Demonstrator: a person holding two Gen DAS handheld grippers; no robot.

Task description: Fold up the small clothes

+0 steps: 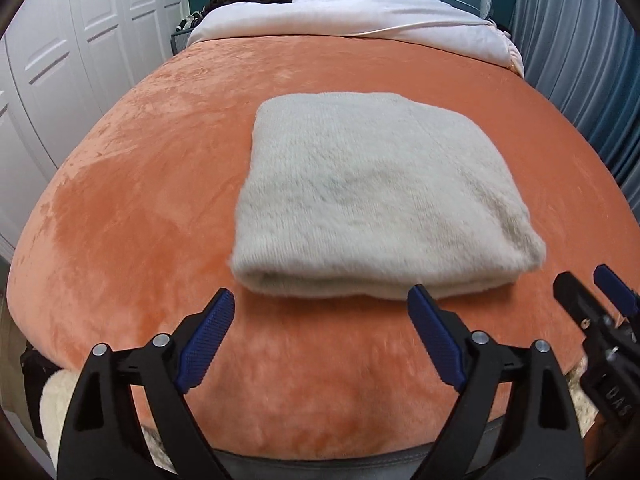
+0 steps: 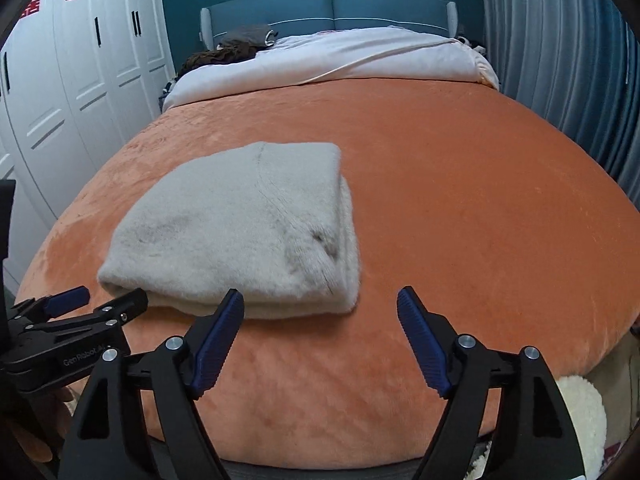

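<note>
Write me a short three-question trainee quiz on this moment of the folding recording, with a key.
1. True or false: the left gripper is shut on the grey fleece garment.
2. Multiple choice: the garment lies on A) the white quilt, B) the orange blanket, C) the floor.
3. Fill in: seen from the right wrist camera, the right gripper points at bare blanket to the ____ of the garment's near edge.

Key
1. False: both fingers stand wide apart, just short of the near folded edge, touching nothing.
2. B. The white quilt is bunched at the headboard end.
3. Right.
</note>
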